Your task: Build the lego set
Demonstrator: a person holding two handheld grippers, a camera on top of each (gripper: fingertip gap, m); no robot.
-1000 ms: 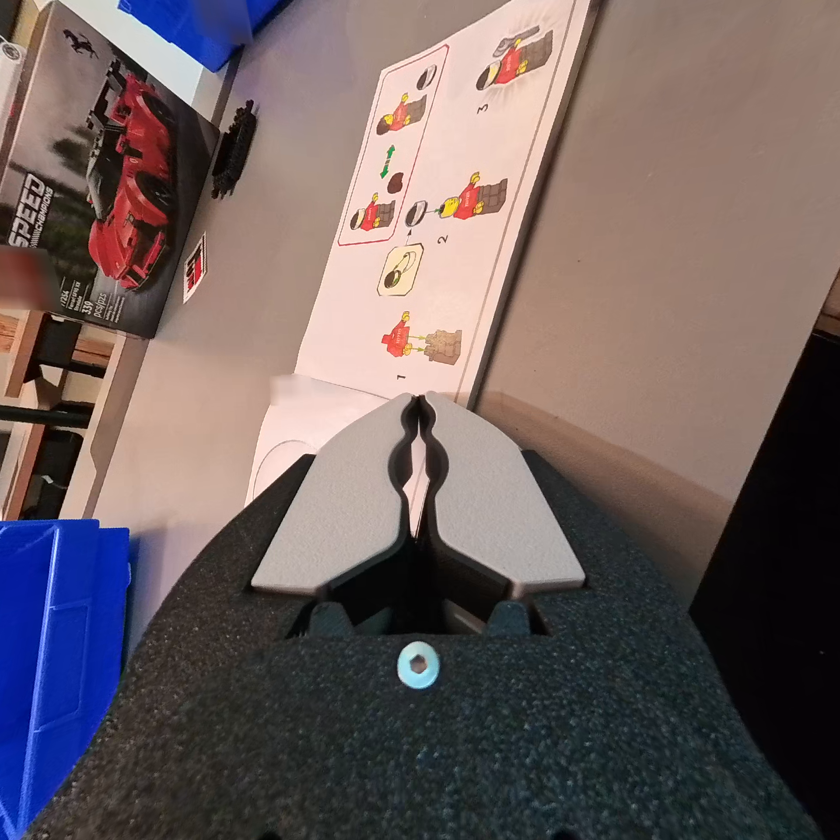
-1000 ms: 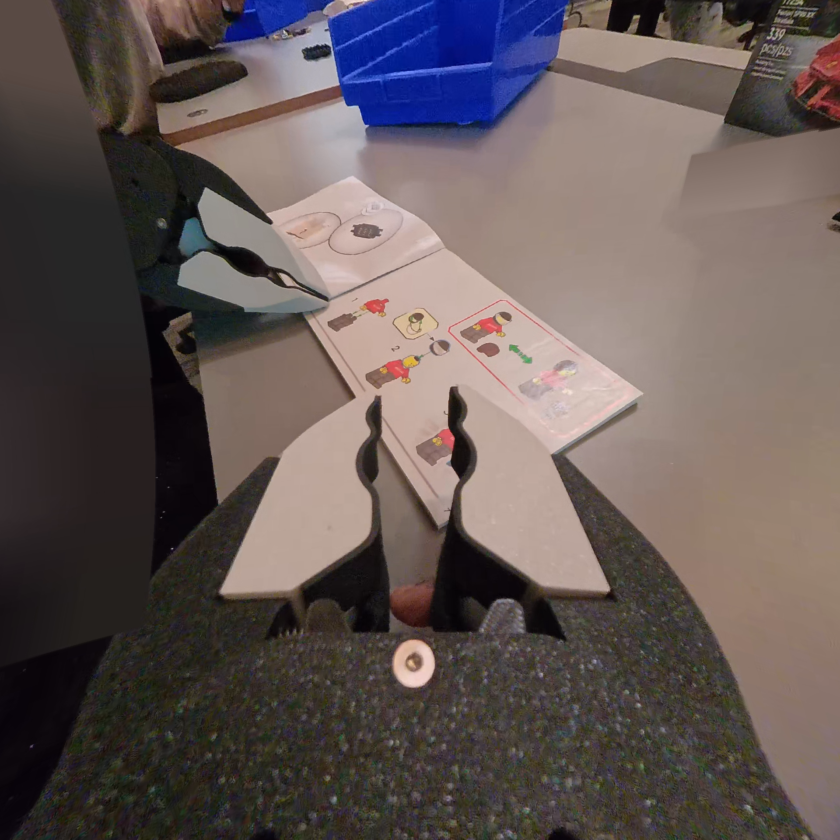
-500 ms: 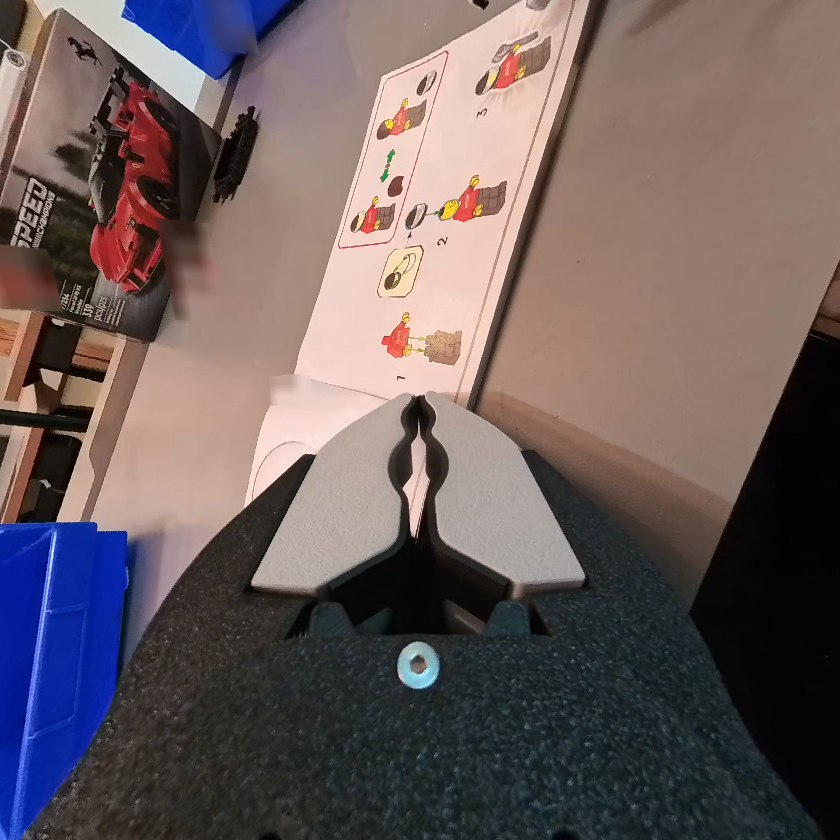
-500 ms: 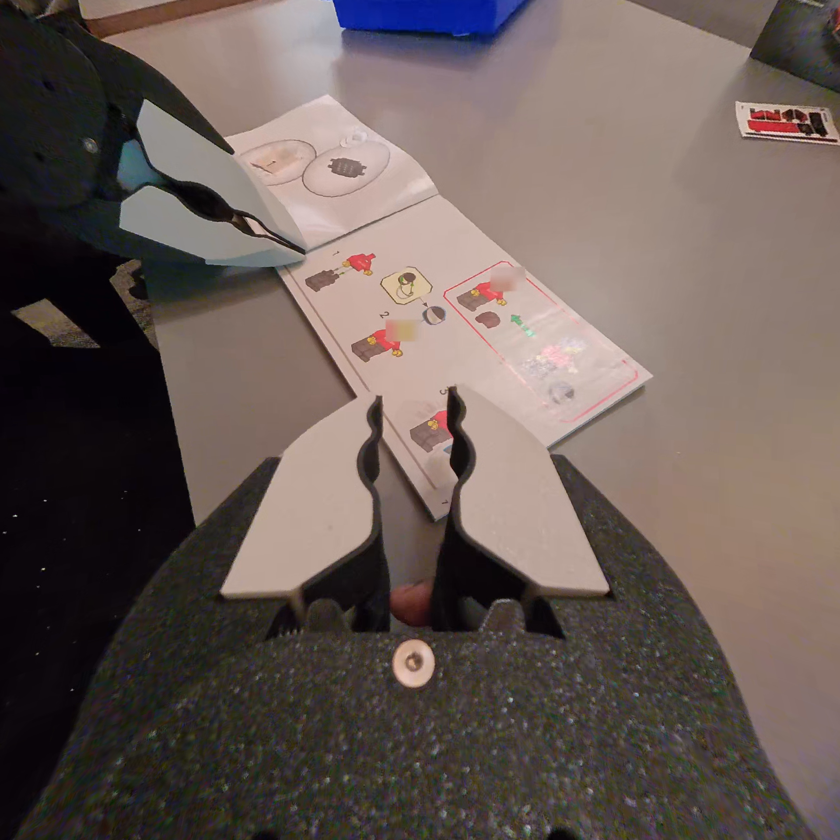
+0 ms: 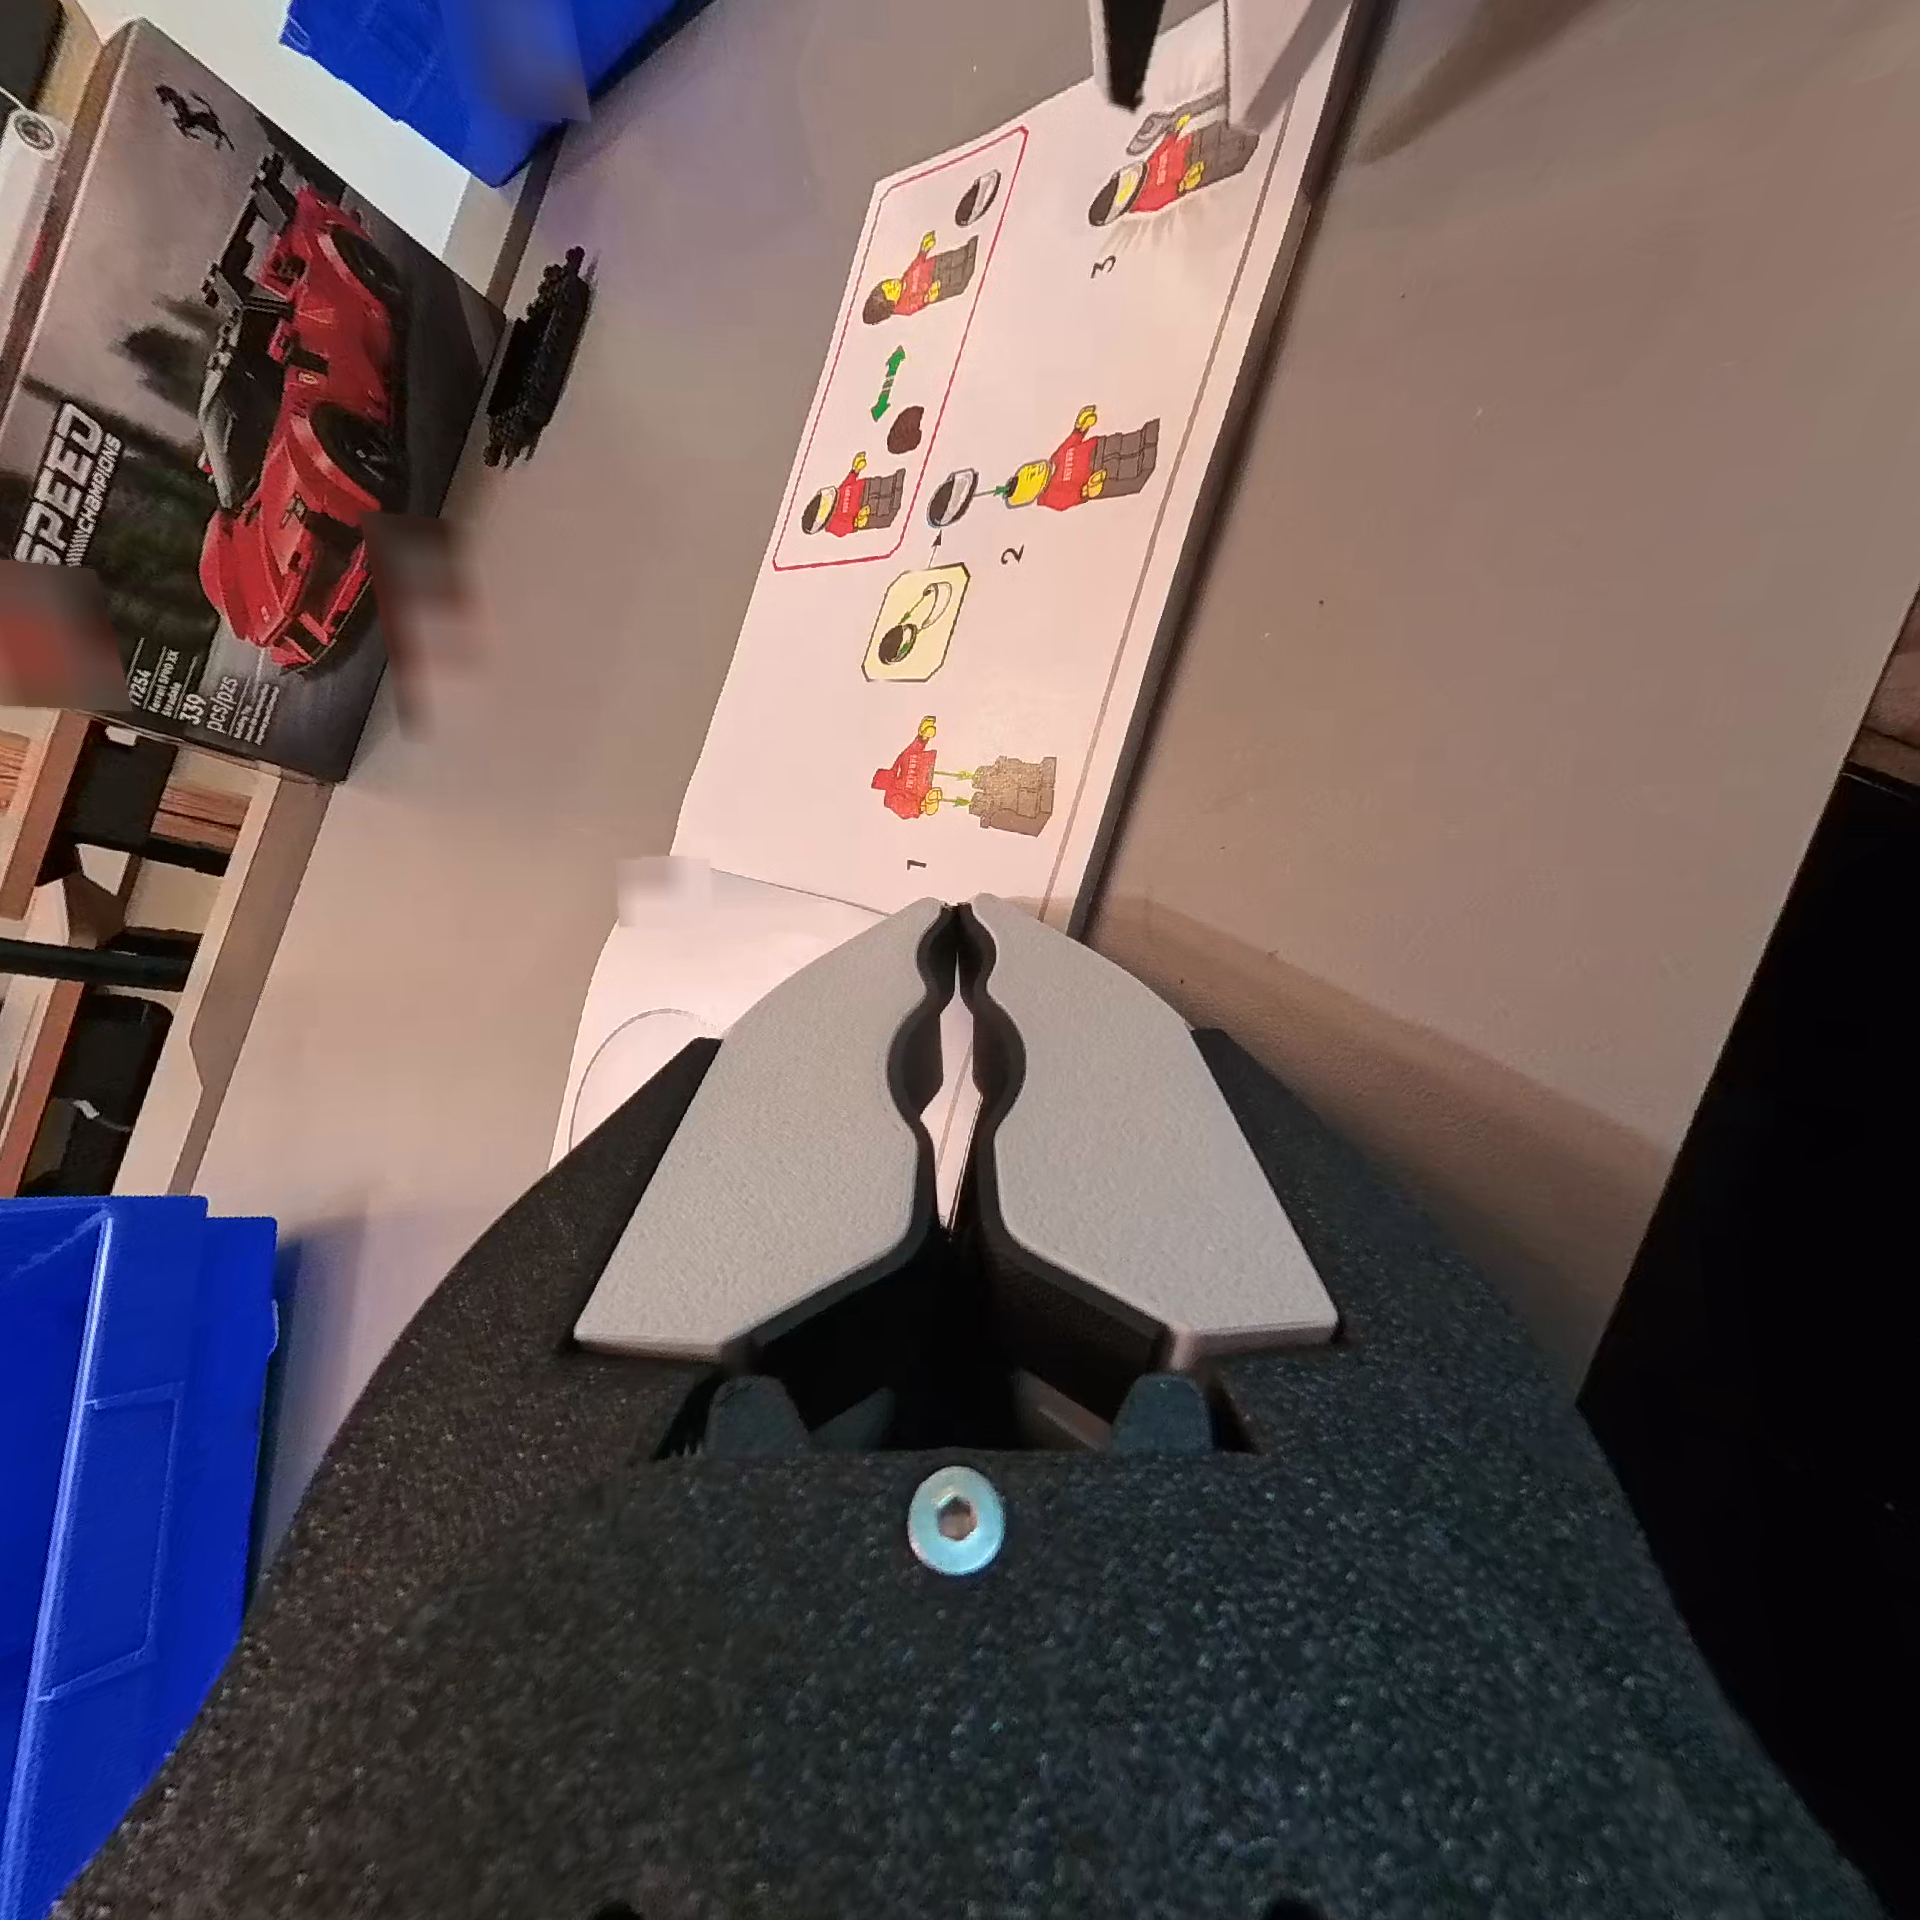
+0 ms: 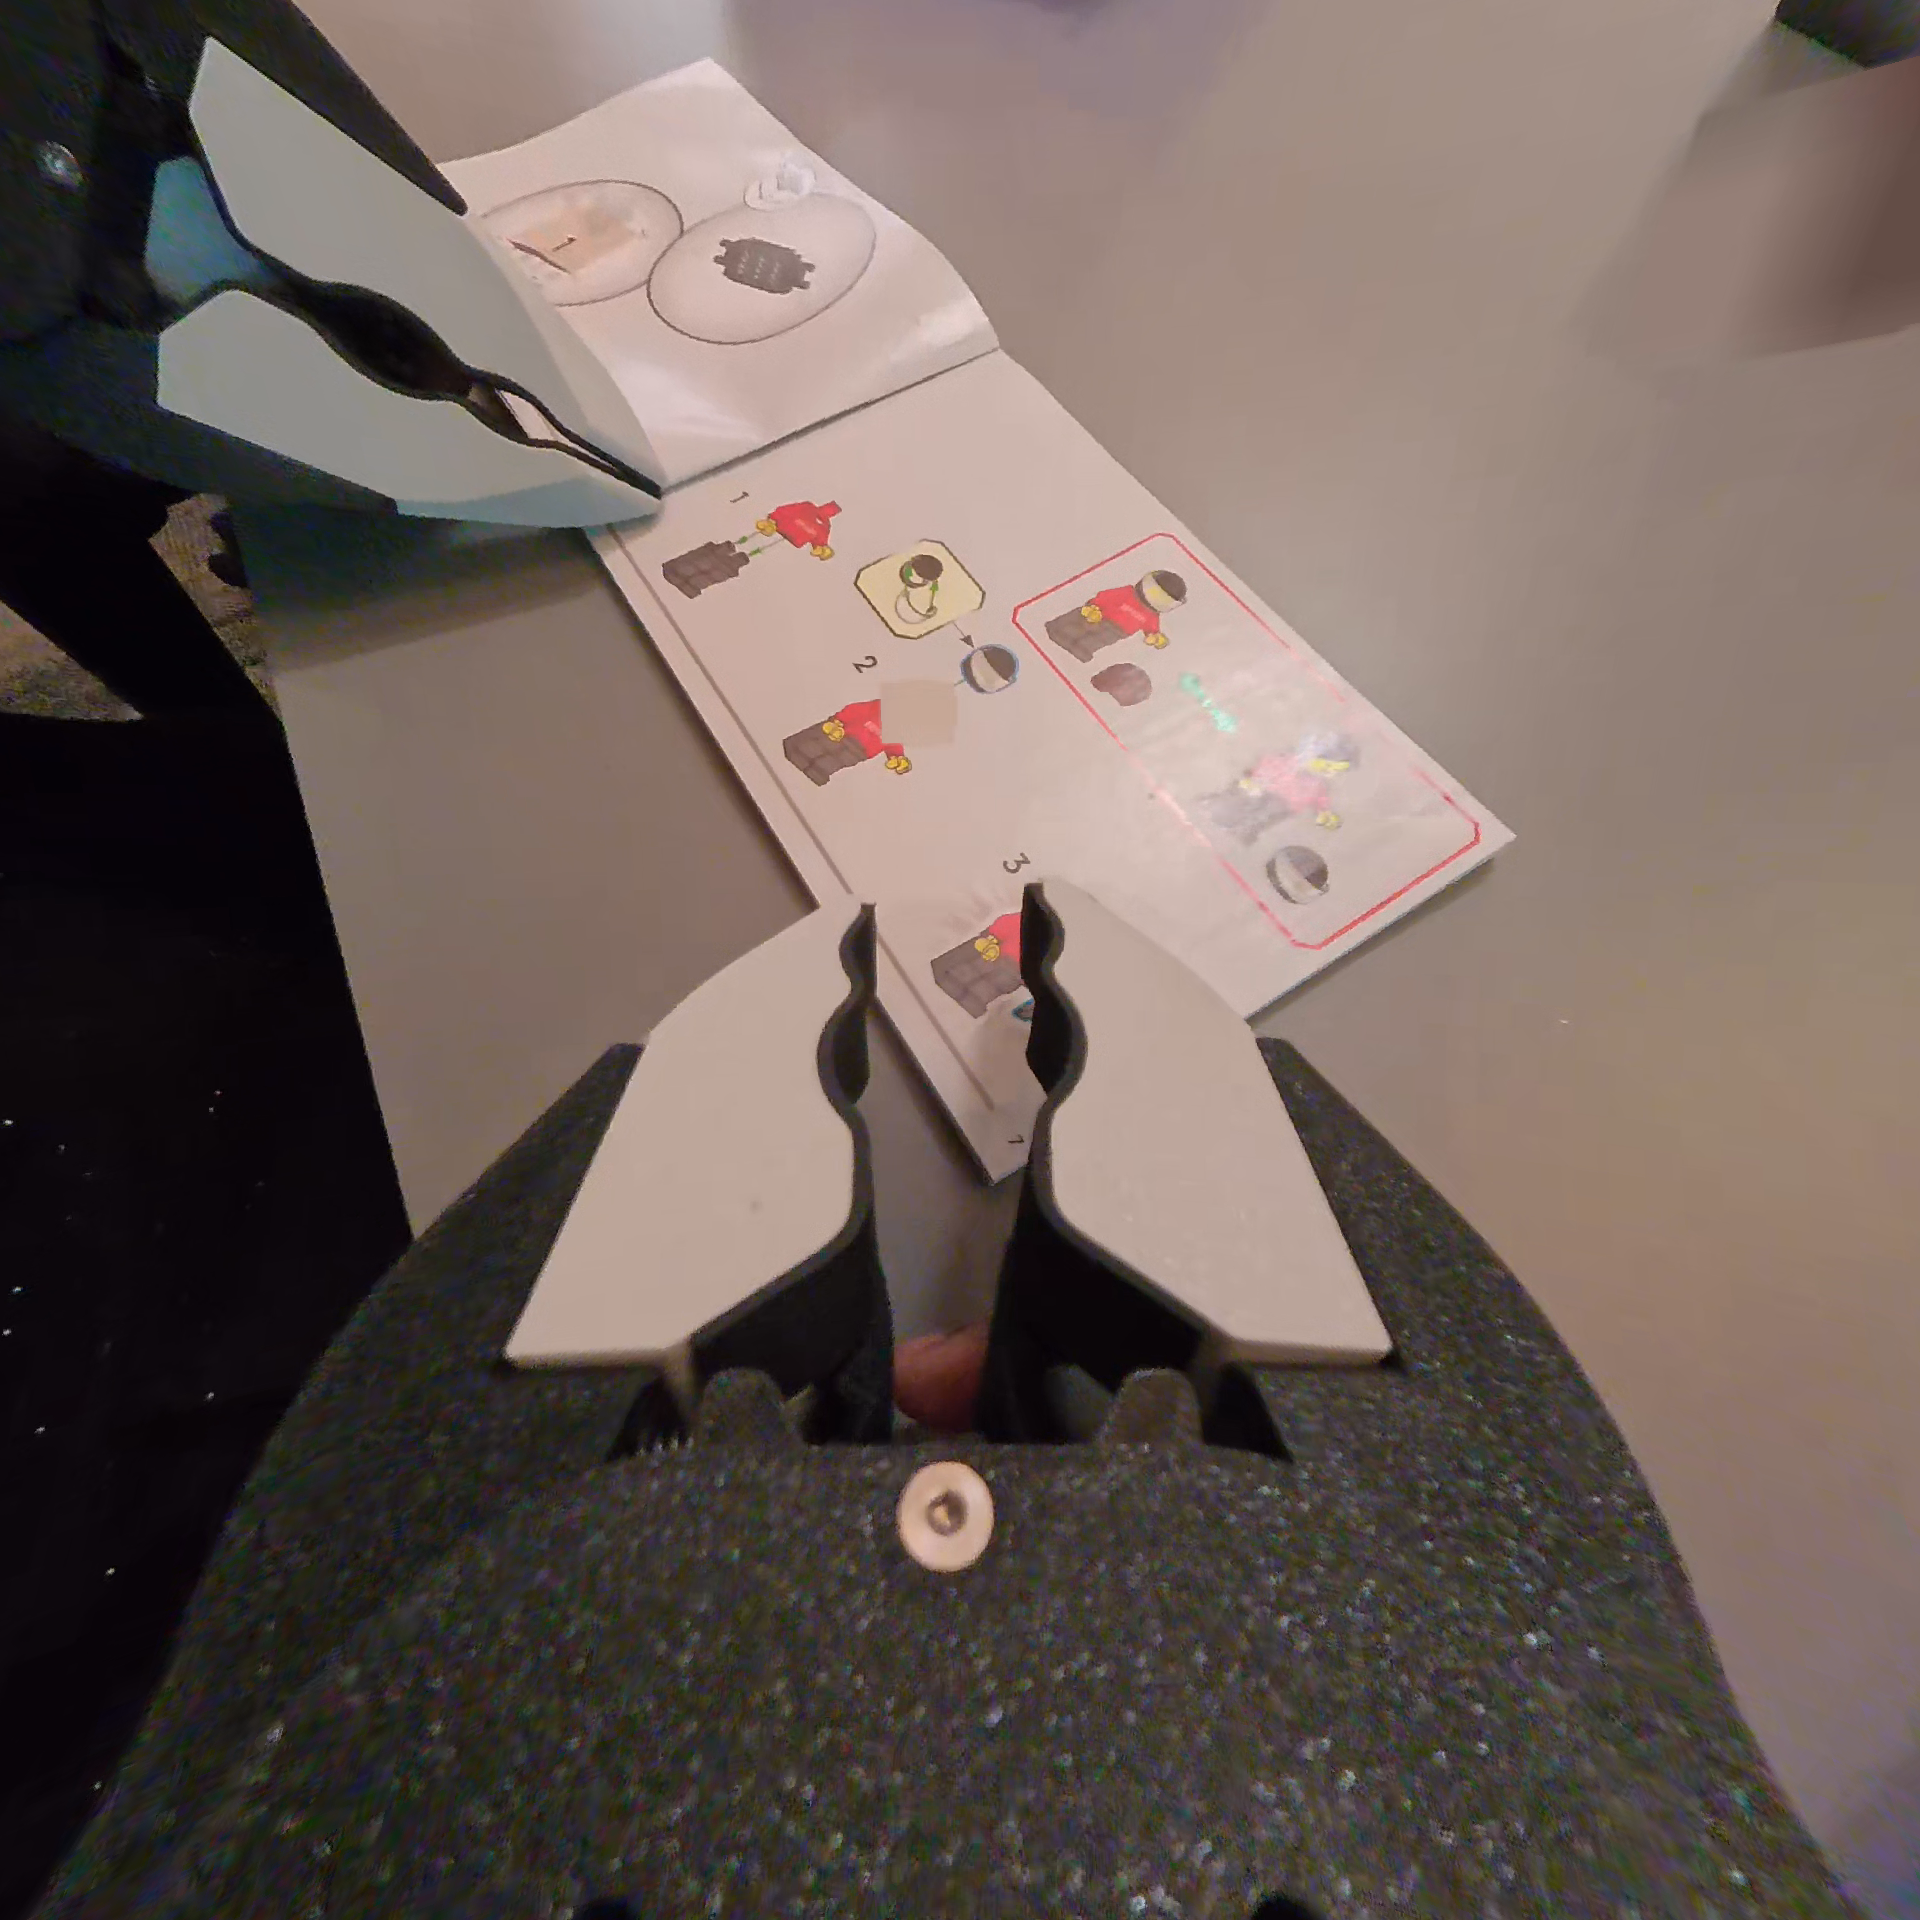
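An open instruction booklet (image 5: 1039, 416) with pictures of red figures lies on the grey table (image 6: 1455, 416). My left gripper (image 5: 956, 906) is shut, and its tips pinch the booklet's near edge at the fold. In the right wrist view (image 6: 639, 483) its fingers lie one over the other, and the left page (image 6: 727, 229) curves up beside them. My right gripper (image 6: 945, 899) is open and empty. It hovers low over the booklet's (image 6: 1039, 727) near right corner. Its fingertips (image 5: 1174, 52) show at the top of the left wrist view.
A toy-set box with a red car (image 5: 208, 395) stands at the far left, with a small black part (image 5: 540, 353) next to it. One blue bin (image 5: 114, 1507) is close on the left and another (image 5: 468, 62) is farther off. The table edge (image 5: 1714, 831) drops off on the right. Some 15 centimetres of space lies between my two pairs of fingers.
My right gripper has moved forward and down towards the booklet, and its jaws stay open. My left gripper has kept still, shut at the fold.
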